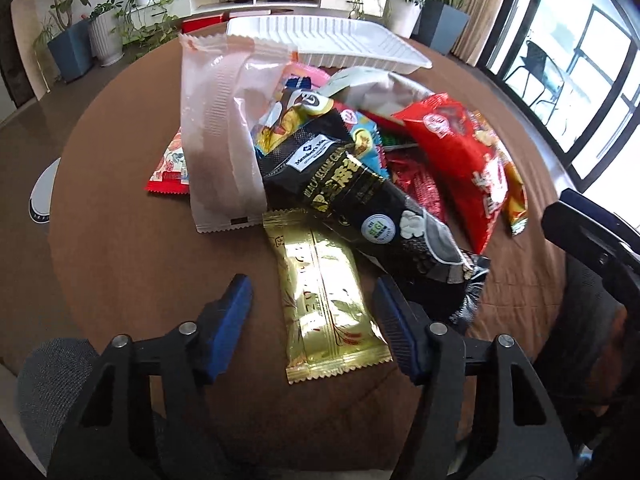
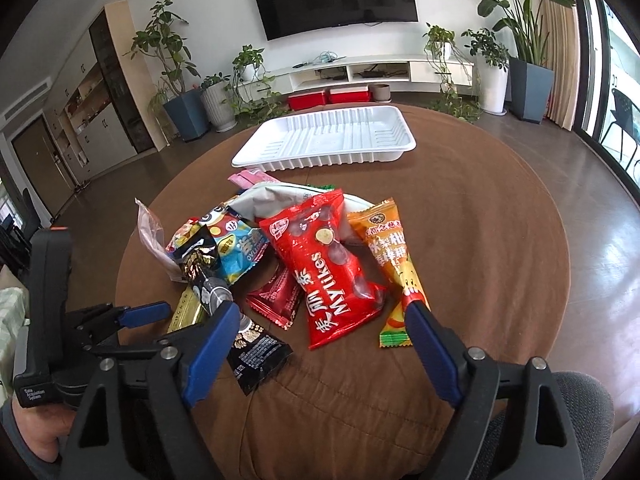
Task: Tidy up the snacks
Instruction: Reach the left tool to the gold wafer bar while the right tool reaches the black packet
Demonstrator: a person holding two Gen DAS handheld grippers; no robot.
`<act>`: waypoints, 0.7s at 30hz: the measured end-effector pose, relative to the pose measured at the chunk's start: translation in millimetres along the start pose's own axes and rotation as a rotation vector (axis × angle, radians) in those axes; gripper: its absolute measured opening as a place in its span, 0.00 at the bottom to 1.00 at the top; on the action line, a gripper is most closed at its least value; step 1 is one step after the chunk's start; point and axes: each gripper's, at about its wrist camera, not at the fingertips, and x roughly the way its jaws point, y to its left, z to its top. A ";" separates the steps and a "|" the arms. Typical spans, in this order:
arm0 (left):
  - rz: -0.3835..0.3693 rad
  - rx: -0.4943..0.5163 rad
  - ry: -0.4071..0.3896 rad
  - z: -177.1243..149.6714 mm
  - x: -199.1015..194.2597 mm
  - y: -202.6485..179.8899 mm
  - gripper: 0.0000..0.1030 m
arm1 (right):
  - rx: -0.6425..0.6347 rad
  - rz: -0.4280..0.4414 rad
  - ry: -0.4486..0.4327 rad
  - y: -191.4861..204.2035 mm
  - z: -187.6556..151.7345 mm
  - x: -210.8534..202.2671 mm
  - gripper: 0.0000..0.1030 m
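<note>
A heap of snack packets lies on a round brown table (image 2: pixel 460 240). My left gripper (image 1: pixel 312 304) is open, with a gold packet (image 1: pixel 328 292) lying between its fingers. A black sesame packet (image 1: pixel 360 200), a pale translucent bag (image 1: pixel 216 136) and a red Mylikes bag (image 1: pixel 460 160) lie beyond. My right gripper (image 2: pixel 320 320) is open, just short of the red Mylikes bag (image 2: pixel 332 264). An orange packet (image 2: pixel 396 264) lies by its right finger, the black packet (image 2: pixel 256 352) by its left finger. The left gripper also shows in the right wrist view (image 2: pixel 132 316). An empty white tray (image 2: pixel 324 140) sits at the far side.
A small dark red packet (image 2: pixel 276 296) and a blue packet (image 2: pixel 240 252) lie in the heap. Grey chair backs stand at the near table edge (image 1: pixel 52 376). Potted plants, a TV and a low white shelf stand beyond the table.
</note>
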 end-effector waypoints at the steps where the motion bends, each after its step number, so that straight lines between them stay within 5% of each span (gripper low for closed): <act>1: 0.011 0.009 -0.004 2.1 1.8 -1.9 0.60 | -0.004 0.000 0.000 0.5 -0.3 0.8 0.84; 3: 0.045 0.034 0.000 7.3 7.3 -5.1 0.57 | -0.008 0.004 0.003 1.0 -0.3 2.5 0.84; 5: 0.071 0.045 -0.004 12.5 11.4 -4.7 0.38 | -0.010 0.013 0.007 1.7 0.0 3.6 0.84; 7: 0.078 0.042 -0.008 16.1 14.8 -1.2 0.29 | -0.015 0.024 0.010 2.7 -0.1 4.2 0.83; 21: -0.065 0.040 0.027 26.6 18.1 37.5 0.28 | -0.140 0.125 0.062 37.9 1.5 18.9 0.75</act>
